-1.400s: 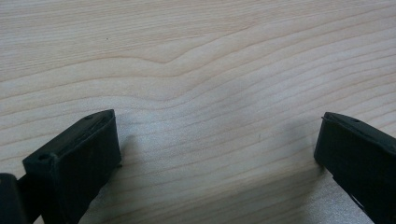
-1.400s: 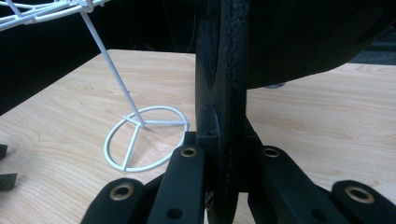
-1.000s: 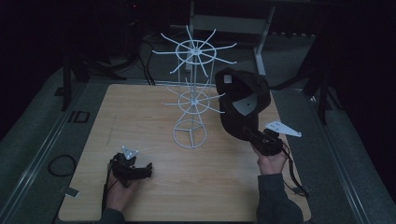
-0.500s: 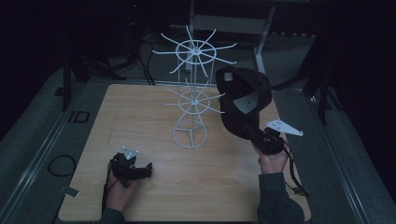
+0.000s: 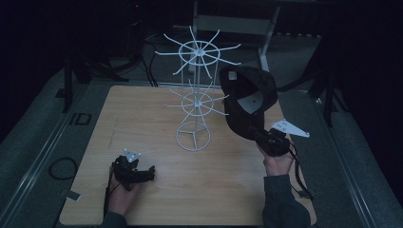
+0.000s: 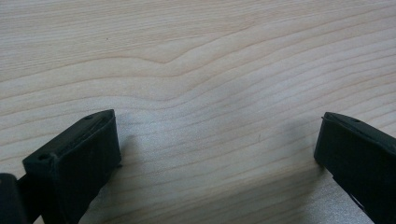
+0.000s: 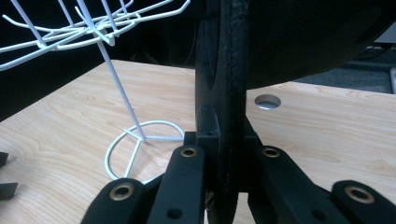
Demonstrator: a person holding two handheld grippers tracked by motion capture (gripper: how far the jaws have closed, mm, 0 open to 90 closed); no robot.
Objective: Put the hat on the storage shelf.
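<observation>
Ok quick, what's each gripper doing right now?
Left gripper: open, holding nothing, low over the table.
Right gripper: shut on the black cap, by its brim.

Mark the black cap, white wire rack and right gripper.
black cap (image 5: 247, 102), high view, on its crown.
white wire rack (image 5: 193, 138), high view, on its round base ring.
right gripper (image 7: 227, 140), right gripper view, between its jaws, clamped on the cap's brim.

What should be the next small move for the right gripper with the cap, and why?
Probably carry the cap a little left and up, toward a free hook of the white rack. The right gripper is shut on the cap's brim and holds it in the air just right of the rack, not yet on any hook. The left gripper lies open on the table, so it need not move.
</observation>
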